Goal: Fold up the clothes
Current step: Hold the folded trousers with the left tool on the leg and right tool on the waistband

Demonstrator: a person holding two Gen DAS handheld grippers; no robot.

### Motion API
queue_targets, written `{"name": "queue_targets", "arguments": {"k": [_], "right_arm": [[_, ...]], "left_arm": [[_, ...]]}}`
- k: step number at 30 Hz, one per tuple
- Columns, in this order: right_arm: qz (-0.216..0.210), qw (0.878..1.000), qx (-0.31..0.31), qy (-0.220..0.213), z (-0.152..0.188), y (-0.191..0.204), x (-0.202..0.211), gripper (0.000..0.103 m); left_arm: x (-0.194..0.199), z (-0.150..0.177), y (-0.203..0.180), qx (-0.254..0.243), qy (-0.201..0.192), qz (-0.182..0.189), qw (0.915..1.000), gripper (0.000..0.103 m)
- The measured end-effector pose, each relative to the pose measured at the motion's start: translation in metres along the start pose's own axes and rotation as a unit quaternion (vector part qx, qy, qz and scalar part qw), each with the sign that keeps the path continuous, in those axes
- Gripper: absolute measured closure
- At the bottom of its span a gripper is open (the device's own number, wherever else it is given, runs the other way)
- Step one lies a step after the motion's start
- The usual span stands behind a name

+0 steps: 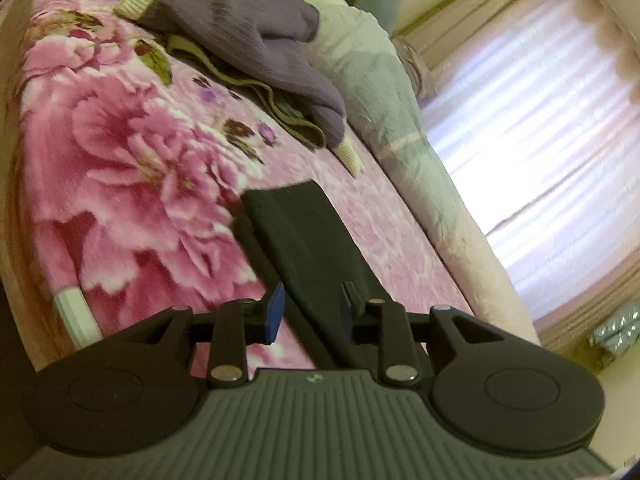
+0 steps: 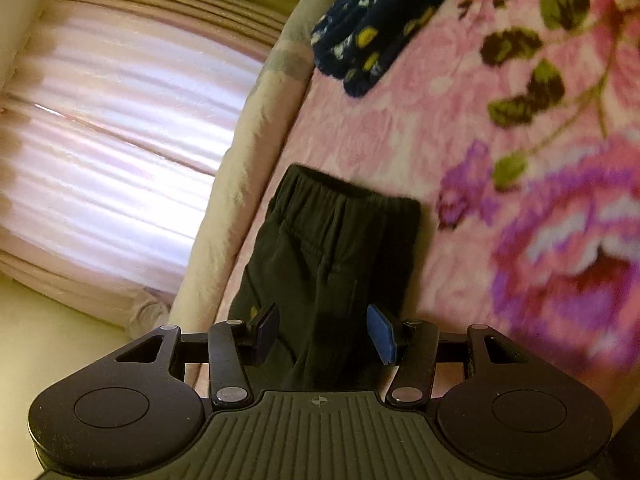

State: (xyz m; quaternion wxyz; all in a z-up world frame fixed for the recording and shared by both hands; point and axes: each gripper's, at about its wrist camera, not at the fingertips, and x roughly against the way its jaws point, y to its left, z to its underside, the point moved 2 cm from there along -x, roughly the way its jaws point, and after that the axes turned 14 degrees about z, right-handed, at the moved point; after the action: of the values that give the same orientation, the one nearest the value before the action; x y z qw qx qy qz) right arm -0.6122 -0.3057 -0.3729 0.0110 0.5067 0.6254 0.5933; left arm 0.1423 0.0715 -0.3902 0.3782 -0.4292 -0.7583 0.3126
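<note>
1. The black trousers [image 2: 332,264] lie on the bed's pink floral blanket [image 2: 500,128], near the edge by the pale rolled bedding [image 2: 240,168]. Their elastic waistband is at the far end in the right wrist view, and they look already folded into a long narrow strip.
2. Judged as soft, light knit cloth: it will sag and drape, not slide much on the fleecy blanket. The layered edges or the waistband are the best holds, taking all the layers at once so that the fold does not come apart.
3. The left claw [image 1: 310,312] stands partly apart with the trouser strip running between its pads; the left pad shows a clear gap, and whether the right one touches is hard to tell through the blur.
4. The right claw [image 2: 326,334] stands wide apart astride the cloth, neither pad pressing on it.
5. Both claws tilt down towards the bed, low over the trousers from opposite ends.
6. A purple sweater [image 1: 248,36] and a navy flowered garment [image 2: 368,28] lie further off.
</note>
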Motion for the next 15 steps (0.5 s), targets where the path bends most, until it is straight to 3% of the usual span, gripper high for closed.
{"name": "queue_targets", "arguments": {"k": [7, 13, 15], "right_arm": [[0.0, 1.0, 0.002, -0.004, -0.001, 0.007, -0.012, 0.05], [-0.006, 1.0, -0.012, -0.001, -0.005, 0.002, -0.018, 0.051], [-0.004, 1.0, -0.01, -0.002, -0.006, 0.001, -0.018, 0.067]], "left_arm": [[-0.032, -0.01, 0.006, 0.016, 0.004, 0.004, 0.9999, 0.079], [-0.057, -0.003, 0.015, 0.018, 0.024, -0.021, 0.9993, 0.079], [-0.057, -0.002, 0.016, 0.014, 0.021, -0.021, 0.9995, 0.081]]}}
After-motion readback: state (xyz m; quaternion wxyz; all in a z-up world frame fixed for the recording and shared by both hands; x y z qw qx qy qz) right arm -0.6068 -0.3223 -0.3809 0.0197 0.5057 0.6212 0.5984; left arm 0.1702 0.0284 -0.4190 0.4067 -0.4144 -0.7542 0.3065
